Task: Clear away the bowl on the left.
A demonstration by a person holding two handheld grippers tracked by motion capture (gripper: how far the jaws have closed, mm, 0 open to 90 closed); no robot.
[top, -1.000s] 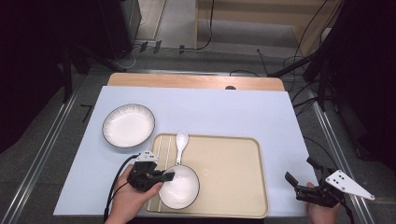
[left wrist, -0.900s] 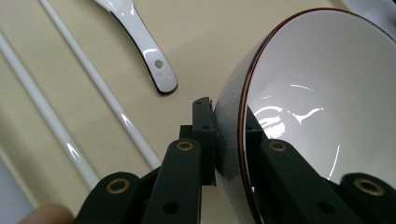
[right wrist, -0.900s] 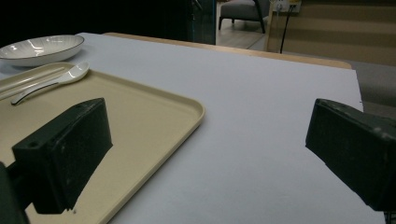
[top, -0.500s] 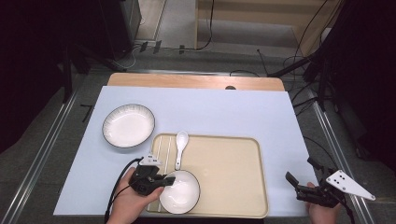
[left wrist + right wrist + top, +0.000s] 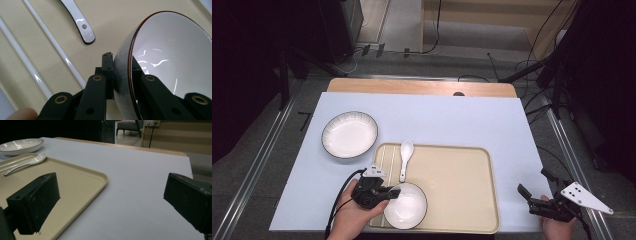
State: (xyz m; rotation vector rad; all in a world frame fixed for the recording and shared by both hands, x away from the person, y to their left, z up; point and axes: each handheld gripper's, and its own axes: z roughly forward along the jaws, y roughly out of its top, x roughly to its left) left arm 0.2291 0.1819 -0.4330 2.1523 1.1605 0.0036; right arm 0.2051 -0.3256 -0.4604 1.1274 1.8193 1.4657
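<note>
At the near left corner of the tray, the left gripper [image 5: 388, 192] was pinching the rim of the small bowl [image 5: 406, 205] — one jaw pressed on the outer wall and the other sat inside the bowl, as the left gripper view made plain. Compared with a second ago, the bowl had shifted a little toward the left edge of the tray [image 5: 462, 165] and seemed to sit flatter, while the hand itself had hardly moved. The grip was a touch looser than before, yet the pads were still on the porcelain, so I judged that the bowl had just been set down on the tray and the release was only beginning; the next thing would be to let go and draw the gripper back without dragging the rim.

Just beyond the bowl lay the white spoon [image 5: 405, 157] beside a pair of white chopsticks [image 5: 382, 159], both on the tray. Farther to the left, on the white sheet of the table [image 5: 452, 120], stood the larger plate [image 5: 349, 134], apart from the tray.

At the right edge the right gripper [image 5: 532, 192] rested with its jaws spread wide, nothing between them — it had not moved.
</note>
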